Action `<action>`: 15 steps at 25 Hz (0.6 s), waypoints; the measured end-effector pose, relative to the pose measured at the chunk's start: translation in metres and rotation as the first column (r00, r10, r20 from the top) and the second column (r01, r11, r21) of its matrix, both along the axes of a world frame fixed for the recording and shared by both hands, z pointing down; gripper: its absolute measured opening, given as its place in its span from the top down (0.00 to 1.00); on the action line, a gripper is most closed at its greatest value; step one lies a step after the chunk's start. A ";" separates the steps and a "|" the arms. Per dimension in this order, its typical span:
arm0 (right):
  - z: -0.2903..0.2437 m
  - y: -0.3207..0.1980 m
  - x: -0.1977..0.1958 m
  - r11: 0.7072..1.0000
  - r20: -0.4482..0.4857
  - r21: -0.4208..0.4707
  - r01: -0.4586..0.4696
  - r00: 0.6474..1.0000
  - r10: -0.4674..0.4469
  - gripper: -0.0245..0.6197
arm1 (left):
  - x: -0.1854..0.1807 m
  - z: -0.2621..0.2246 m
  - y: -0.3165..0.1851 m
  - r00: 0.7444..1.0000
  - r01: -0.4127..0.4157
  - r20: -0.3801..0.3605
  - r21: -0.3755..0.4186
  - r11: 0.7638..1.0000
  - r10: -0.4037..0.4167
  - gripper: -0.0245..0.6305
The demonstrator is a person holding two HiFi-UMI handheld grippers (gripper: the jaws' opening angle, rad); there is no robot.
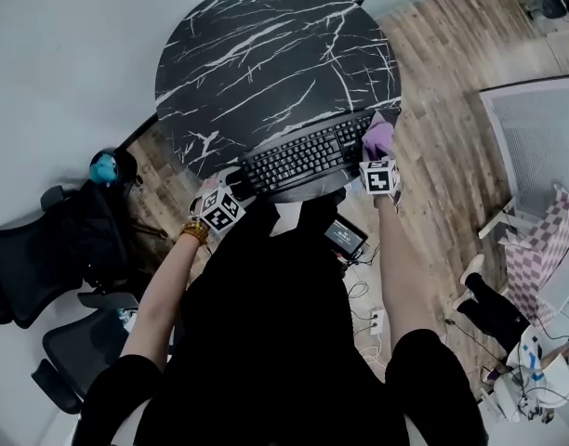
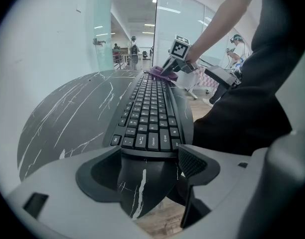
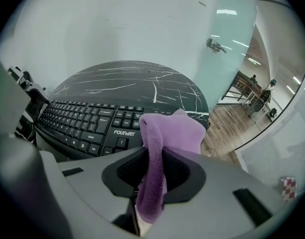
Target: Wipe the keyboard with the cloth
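The right gripper has its jaws closed on a fold of the purple cloth. The free part of the cloth spills forward onto the right end of the black keyboard, over the number pad.

The left gripper has its jaws apart and holds nothing. The keyboard's left end sits just ahead of them, and whether they touch it cannot be told.

The keyboard lies along the near rim of the round marble table, with wooden floor visible below that end. Because nothing clamps the keyboard, a firm sideways stroke would likely skid or swivel it toward the rim. The cloth is pinched by only one fold, so dragging it across the keys may pull it out of the jaws.
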State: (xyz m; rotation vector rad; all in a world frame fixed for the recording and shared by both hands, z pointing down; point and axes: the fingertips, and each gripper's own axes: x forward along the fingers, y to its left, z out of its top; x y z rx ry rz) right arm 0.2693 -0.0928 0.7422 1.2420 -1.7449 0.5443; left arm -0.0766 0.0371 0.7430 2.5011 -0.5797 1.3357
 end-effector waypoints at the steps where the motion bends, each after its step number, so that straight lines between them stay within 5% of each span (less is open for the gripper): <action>1: 0.000 0.001 -0.001 1.000 0.001 -0.001 -0.003 1.000 0.003 0.81 | 0.000 0.000 0.000 1.000 0.000 -0.002 0.000 1.000 0.000 0.44; 15: 0.001 0.012 -0.030 0.999 0.014 -0.018 -0.027 1.000 0.027 0.81 | 0.001 0.000 0.000 1.000 -0.005 -0.006 -0.002 1.000 0.005 0.44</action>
